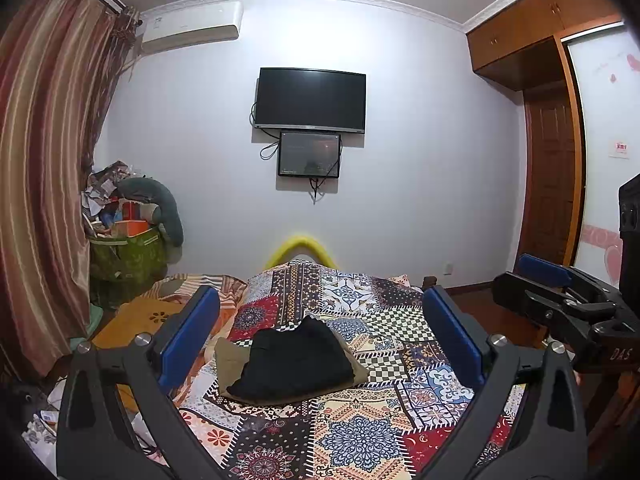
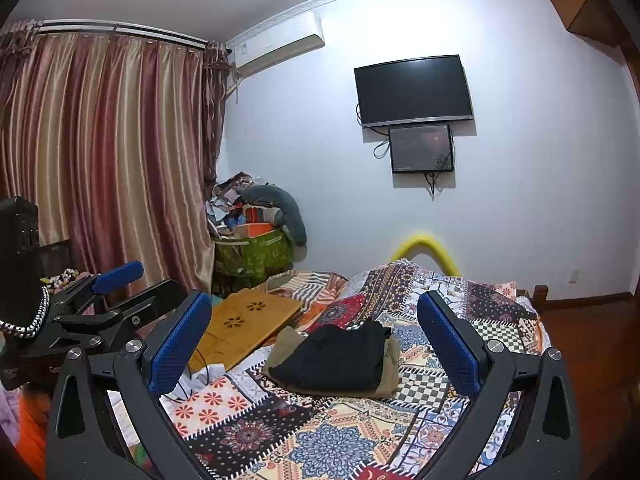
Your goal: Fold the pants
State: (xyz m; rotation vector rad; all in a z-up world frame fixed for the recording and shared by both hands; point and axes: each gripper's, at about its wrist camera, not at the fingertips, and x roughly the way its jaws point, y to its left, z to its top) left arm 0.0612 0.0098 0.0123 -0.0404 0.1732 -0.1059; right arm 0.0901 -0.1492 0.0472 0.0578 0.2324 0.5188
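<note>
**Hovering grippers, folded pants ahead**

Spreading its blue fingers wide, the left gripper holds nothing; the right gripper likewise gapes empty. Ahead between both, black pants lie folded atop khaki pants on the patchwork quilt.

- Patterned bedspread lies bare at lower centre, open for passing.
- Folded black pants on a khaki garment occupy mid-frame.
- Wooden lap tray blocks centre-left; cables trail beside it.
</note>
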